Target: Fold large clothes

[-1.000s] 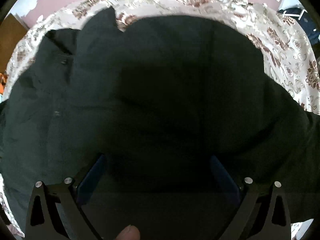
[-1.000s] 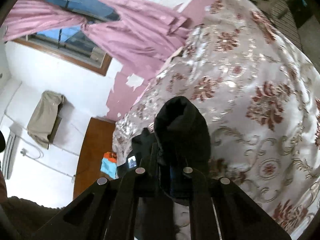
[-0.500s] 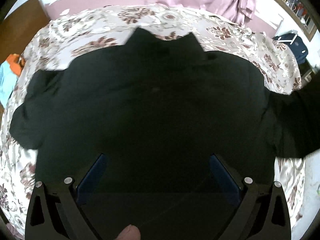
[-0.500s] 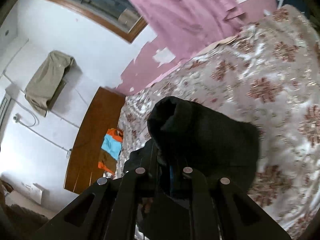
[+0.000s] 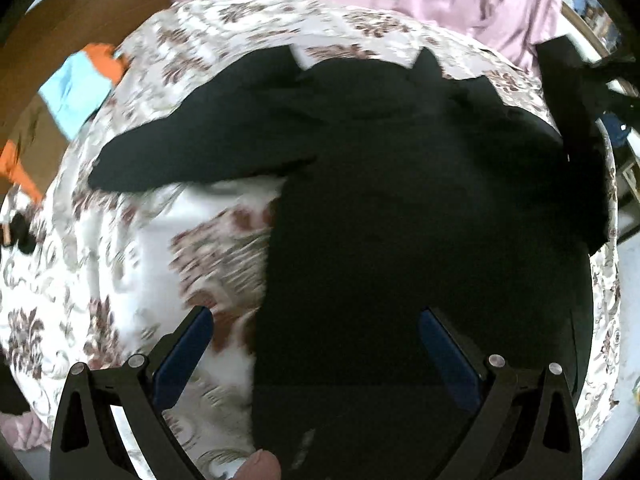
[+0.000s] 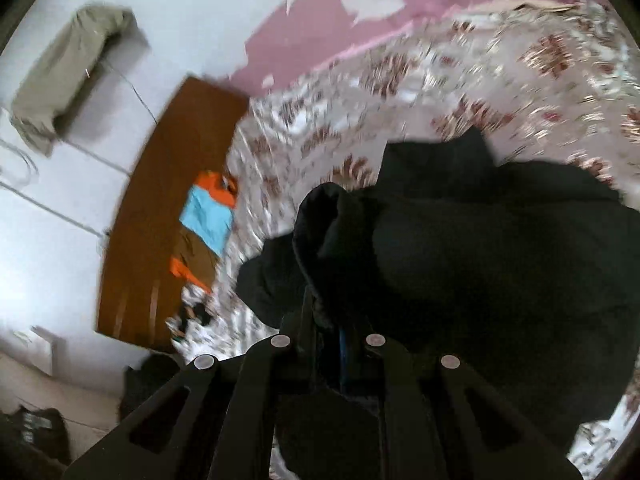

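Note:
A large black garment (image 5: 400,208) lies spread on a floral bedspread (image 5: 100,280), one sleeve (image 5: 192,152) stretched out to the left. My left gripper (image 5: 316,336) hovers over the garment's lower left edge, open wide, its blue pads (image 5: 188,344) clear of the cloth. In the right wrist view my right gripper (image 6: 340,324) is shut on a bunched fold of the black garment (image 6: 332,224), which stands up above the fingertips. The rest of the garment (image 6: 500,260) spreads to the right below it.
A brown wooden board (image 6: 160,220) stands at the bed's far side with an orange and blue cloth (image 6: 208,216) against it. Pink curtains (image 5: 480,4) hang behind the bed. A beige cloth (image 6: 68,72) hangs on the white wall.
Both grippers swept sideways fast. In the left view the garment slid right and bare bedspread appeared on the left. The right gripper carried its fold over the garment's body, still shut.

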`<action>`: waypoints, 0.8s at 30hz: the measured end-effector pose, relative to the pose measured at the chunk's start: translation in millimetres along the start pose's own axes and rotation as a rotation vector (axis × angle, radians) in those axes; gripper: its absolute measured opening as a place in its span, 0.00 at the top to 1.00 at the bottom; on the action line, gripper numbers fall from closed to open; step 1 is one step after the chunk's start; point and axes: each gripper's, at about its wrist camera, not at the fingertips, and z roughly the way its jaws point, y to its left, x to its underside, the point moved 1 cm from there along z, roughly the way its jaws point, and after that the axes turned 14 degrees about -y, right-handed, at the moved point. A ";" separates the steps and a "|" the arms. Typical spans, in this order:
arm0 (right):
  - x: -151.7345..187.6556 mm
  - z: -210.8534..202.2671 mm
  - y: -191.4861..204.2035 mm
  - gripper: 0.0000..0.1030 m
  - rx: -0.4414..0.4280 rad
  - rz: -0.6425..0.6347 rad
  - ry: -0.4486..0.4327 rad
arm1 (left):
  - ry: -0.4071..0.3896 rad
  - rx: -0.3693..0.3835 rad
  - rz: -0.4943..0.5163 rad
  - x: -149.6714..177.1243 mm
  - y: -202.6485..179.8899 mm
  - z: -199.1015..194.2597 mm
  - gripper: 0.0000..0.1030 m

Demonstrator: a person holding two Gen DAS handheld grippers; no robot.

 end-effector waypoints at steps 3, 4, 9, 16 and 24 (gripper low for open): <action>21.9 57.5 12.5 0.93 0.065 -0.070 0.051 | 0.034 -0.004 -0.042 13.3 27.9 -5.5 0.00; 30.6 77.7 14.8 0.93 0.089 -0.087 0.062 | 0.045 -0.004 -0.053 18.0 35.9 -7.0 0.00; 65.3 158.5 34.4 0.93 0.192 -0.116 0.124 | 0.087 -0.012 -0.077 44.5 64.3 -12.7 0.00; 87.8 204.2 63.6 0.65 0.148 -0.062 0.173 | 0.104 -0.002 -0.085 53.5 72.2 -10.9 0.00; 92.3 126.5 55.6 0.48 0.087 -0.180 0.086 | 0.107 0.010 -0.058 43.5 46.3 -8.7 0.00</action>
